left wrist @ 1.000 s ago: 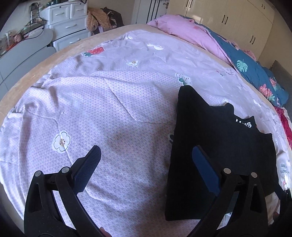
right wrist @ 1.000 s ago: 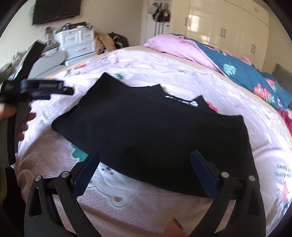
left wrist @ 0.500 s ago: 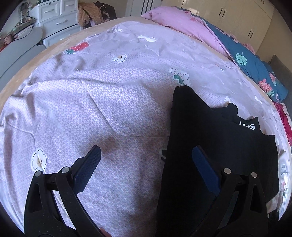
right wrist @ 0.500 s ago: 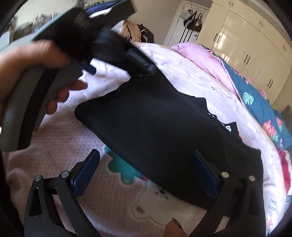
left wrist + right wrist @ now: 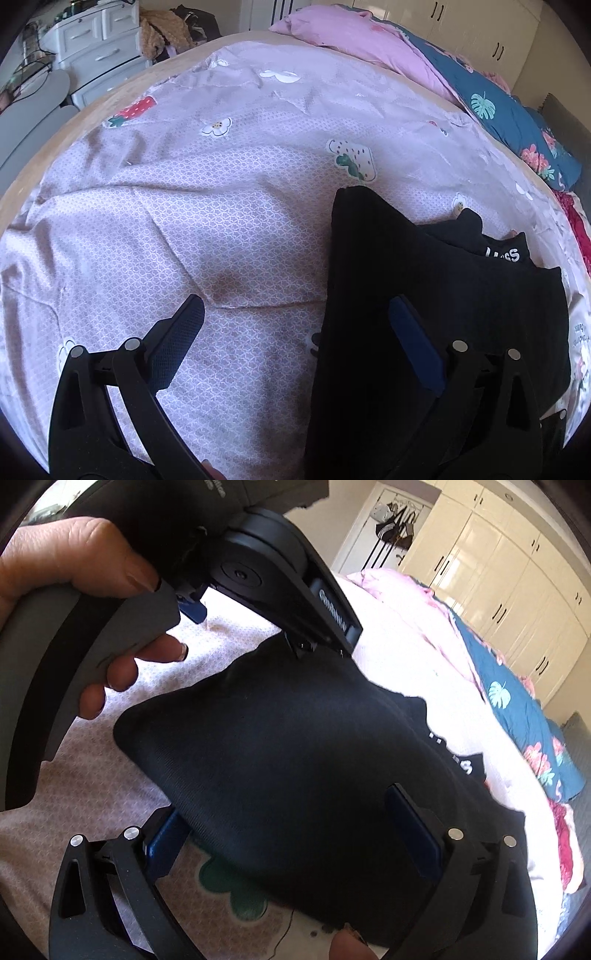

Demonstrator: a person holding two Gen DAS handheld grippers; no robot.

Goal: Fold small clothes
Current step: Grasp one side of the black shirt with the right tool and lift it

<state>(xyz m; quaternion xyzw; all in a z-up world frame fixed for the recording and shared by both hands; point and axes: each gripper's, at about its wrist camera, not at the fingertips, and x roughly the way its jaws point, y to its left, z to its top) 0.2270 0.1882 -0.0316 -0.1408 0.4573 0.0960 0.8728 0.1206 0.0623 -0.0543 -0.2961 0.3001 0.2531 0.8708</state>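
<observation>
The left gripper [image 5: 293, 334] has its two blue-padded fingers [image 5: 173, 341] spread wide with nothing between them; one pad hangs over the bare bedsheet [image 5: 184, 206], the other over the near left edge of the black garment [image 5: 424, 273], and whether either touches cloth cannot be told; the right gripper [image 5: 291, 836] is likewise spread wide, its left pad tucked at or just under the garment's near edge and its right pad over the dark fabric, gripping nothing that can be seen; the black garment [image 5: 295, 746] lies folded into a rough slab on the right part of the bed, a strip with white lettering [image 5: 503, 254] showing at its far side; in the right wrist view a person's hand [image 5: 70, 587] wraps the grey handle of the left gripper, whose black body sits above the garment's far left corner; beneath the cloth the pale lilac sheet carries printed flowers, a strawberry [image 5: 132, 110] near the far left edge and a green clover shape [image 5: 236, 890] by the near edge; a pink quilt [image 5: 354, 48] and a blue floral duvet [image 5: 506, 122] are heaped along the bed's far right edge; a white chest of drawers [image 5: 99, 48] stands off the far left corner, and cream wardrobe doors [image 5: 509, 587] line the wall behind.
</observation>
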